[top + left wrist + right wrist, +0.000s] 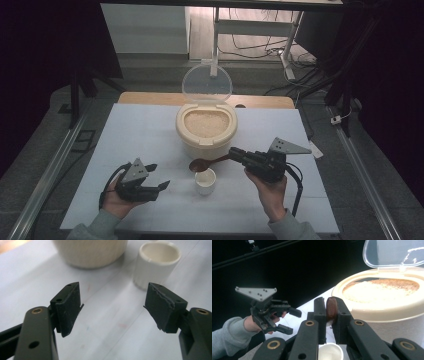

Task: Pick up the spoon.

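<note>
While I watch from the high view, my right gripper (234, 152) has its jaws clamped on the handle of a brown wooden spoon (205, 163). In the right gripper view the end of that handle (331, 308) stands pinched upright between the two black jaws. The spoon's bowl hangs just above the small white cup (205, 181), over the cup's far rim, and I cannot tell whether any rice lies in it.

My left gripper (160, 176) is to the left of the cup, near it but not touching. Its jaws stand apart with nothing between them; in the left gripper view only bare white table (107, 322) shows in the gap, and the cup (156, 263) sits just beyond the right-hand jaw. The cup looks empty there, with a pale, clean inner wall.

Just behind the cup stands a round cream rice container (206, 131), filled close to its brim with pale rice (205, 122). Its clear lid (207, 84) is flipped up and stands upright at the side farthest from the cup. In the right gripper view the container (384, 310) rises to the right of the jaws, and the left hand's gripper (292, 321) shows farther off, its jaws apart.
</note>
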